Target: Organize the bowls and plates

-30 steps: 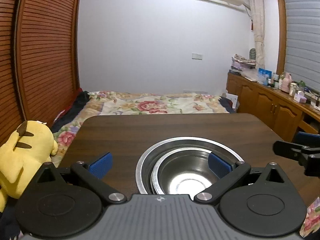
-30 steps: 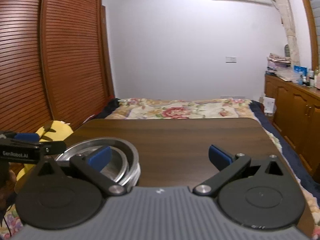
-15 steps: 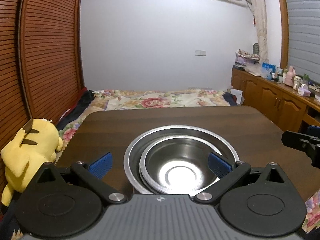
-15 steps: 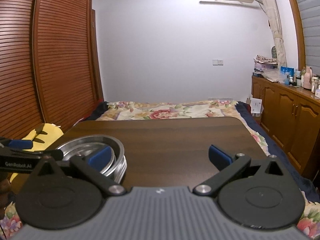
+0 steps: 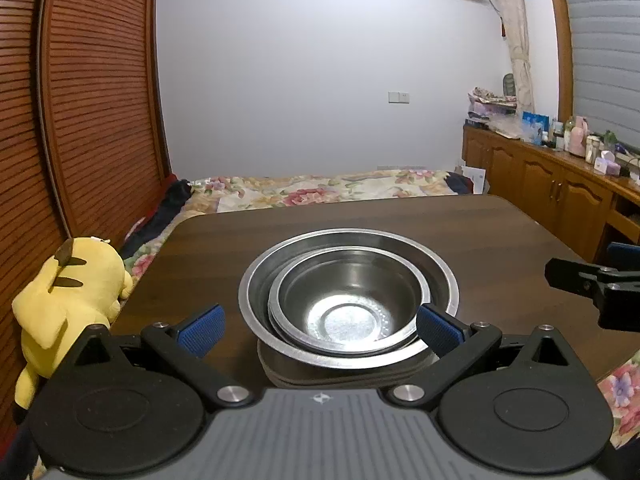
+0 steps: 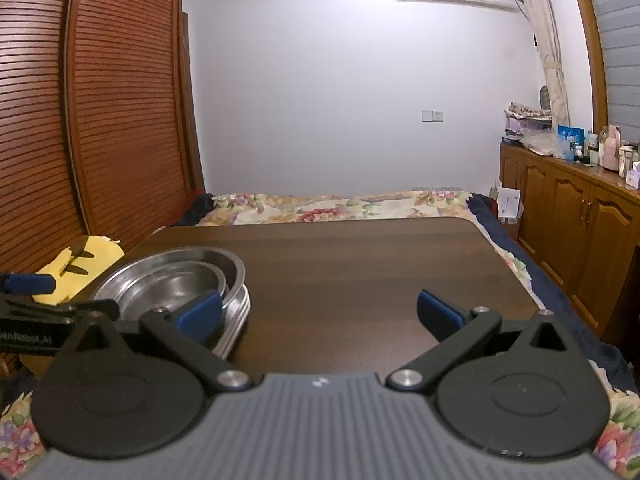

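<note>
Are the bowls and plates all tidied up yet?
Looks nearly done. The small bowl sits inside the big bowl, on a stack of plates. The left gripper and right gripper are open, holding nothing. Nothing else shows on the table.

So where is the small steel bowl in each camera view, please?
Left wrist: the small bowl sits low in the centre, nested inside the big bowl.
Right wrist: the small bowl is at lower left, in the same stack.
Shared landmark: the yellow plush toy past the table's left edge.
</note>
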